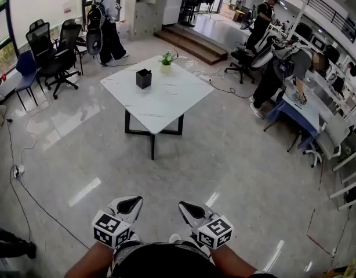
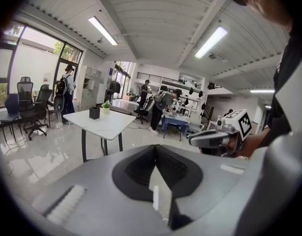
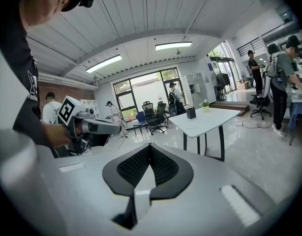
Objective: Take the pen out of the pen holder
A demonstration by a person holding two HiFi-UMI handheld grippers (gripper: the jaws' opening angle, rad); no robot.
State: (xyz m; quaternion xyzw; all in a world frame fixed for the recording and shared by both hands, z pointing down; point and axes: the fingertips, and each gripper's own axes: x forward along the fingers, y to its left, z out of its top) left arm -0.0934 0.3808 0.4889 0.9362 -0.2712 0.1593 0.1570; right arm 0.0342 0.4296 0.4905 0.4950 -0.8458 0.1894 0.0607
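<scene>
Far ahead stands a white table (image 1: 166, 100), also seen in the left gripper view (image 2: 111, 124) and the right gripper view (image 3: 210, 119). On it sits a small black pen holder (image 1: 144, 78) (image 2: 94, 113) (image 3: 191, 113); at this distance no pen shows in it. Both grippers are held low near the person's body, well short of the table. My left gripper (image 1: 133, 201) (image 2: 155, 149) is shut with nothing in it. So is my right gripper (image 1: 186, 207) (image 3: 149, 146), its jaws meeting at the tips.
A small potted plant (image 1: 166, 59) stands beside the holder. Black office chairs (image 1: 53, 51) are at the far left, steps (image 1: 189, 44) lie behind the table, and desks with people (image 1: 282, 74) are on the right. A cable (image 1: 27, 190) runs across the shiny floor.
</scene>
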